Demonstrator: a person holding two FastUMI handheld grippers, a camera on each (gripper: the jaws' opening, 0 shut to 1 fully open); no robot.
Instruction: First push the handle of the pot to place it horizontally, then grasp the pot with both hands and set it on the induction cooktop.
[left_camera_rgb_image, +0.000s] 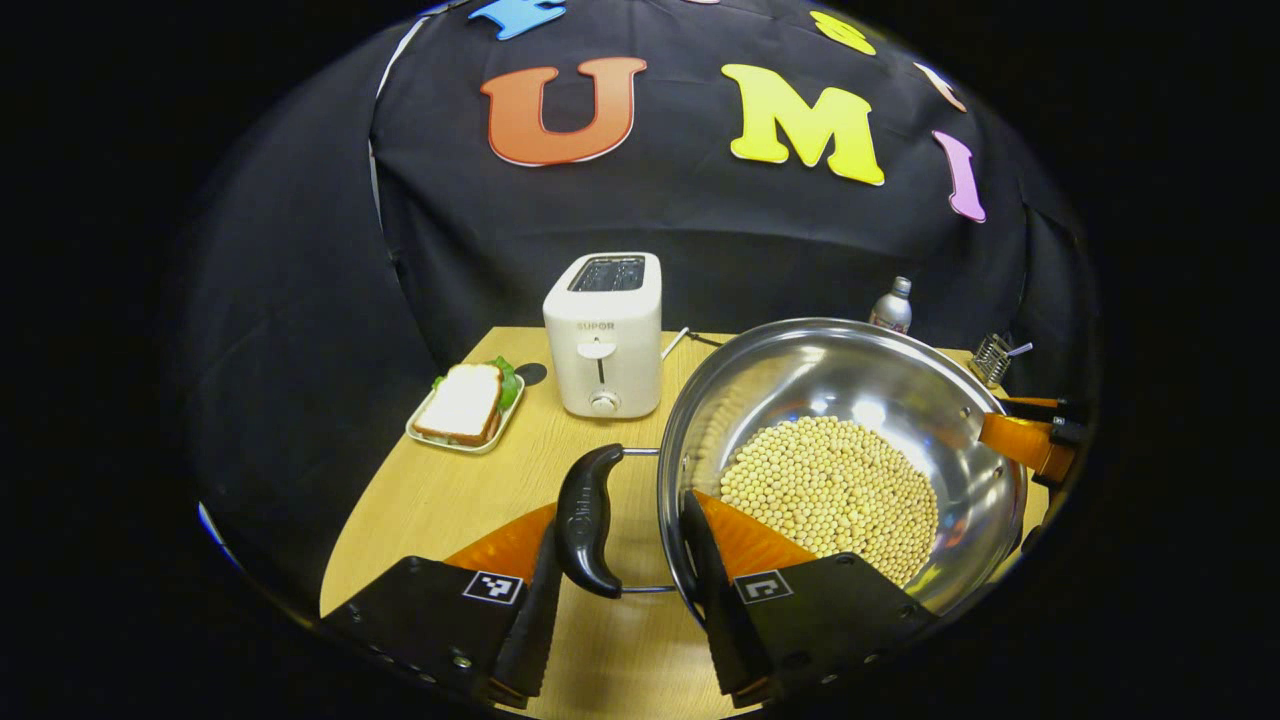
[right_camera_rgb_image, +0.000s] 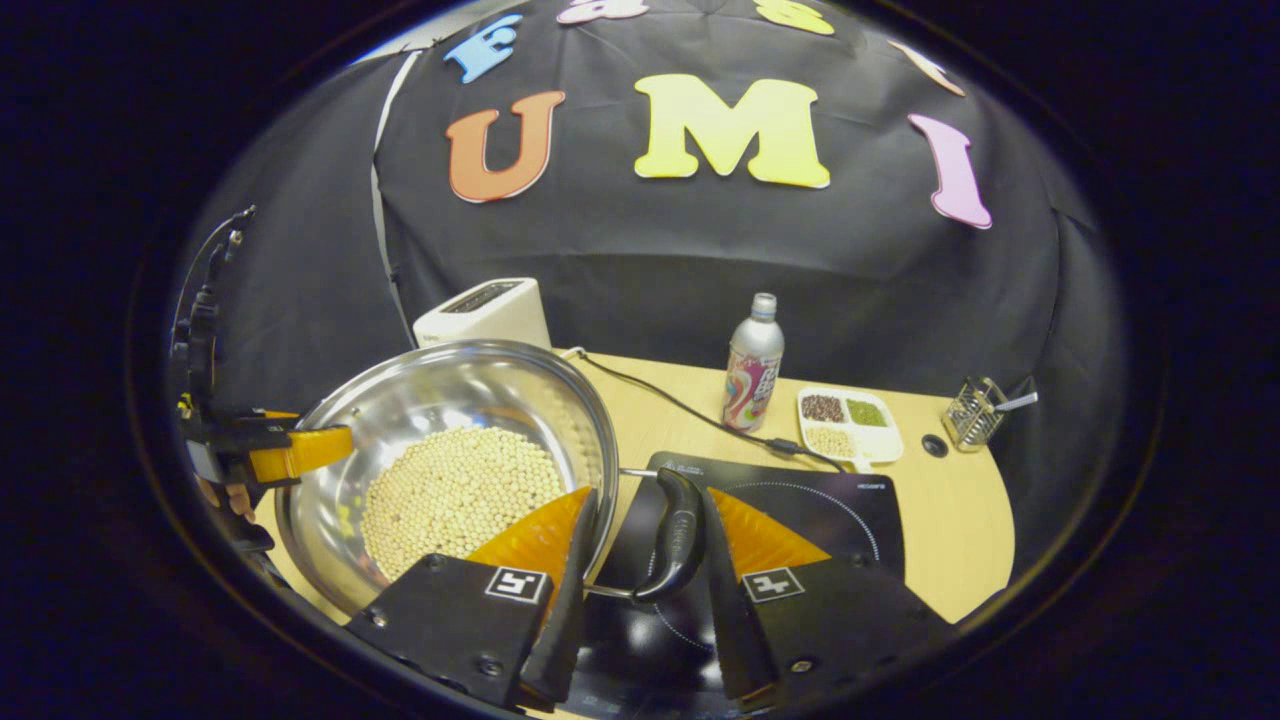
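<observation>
Both grippers, left gripper (left_camera_rgb_image: 620, 585) & right gripper (right_camera_rgb_image: 640, 590), have fingers set narrowly astride the steel pot's (left_camera_rgb_image: 850, 400) side handles w/ one finger inside the rim, for a level two-handed carry, pot w/ soybeans (right_camera_rgb_image: 455, 500) at 9 o'clock beside the induction cooktop (right_camera_rgb_image: 800, 505).

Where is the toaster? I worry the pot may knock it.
In the left gripper view, the toaster stands at the table's back, between the sandwich plate and pot.

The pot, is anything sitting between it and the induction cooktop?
Nothing visible. In the right gripper view the pot is beside the induction cooktop, whose glass looks bare. The bottle, sample tray and power cord lie behind it.
</observation>
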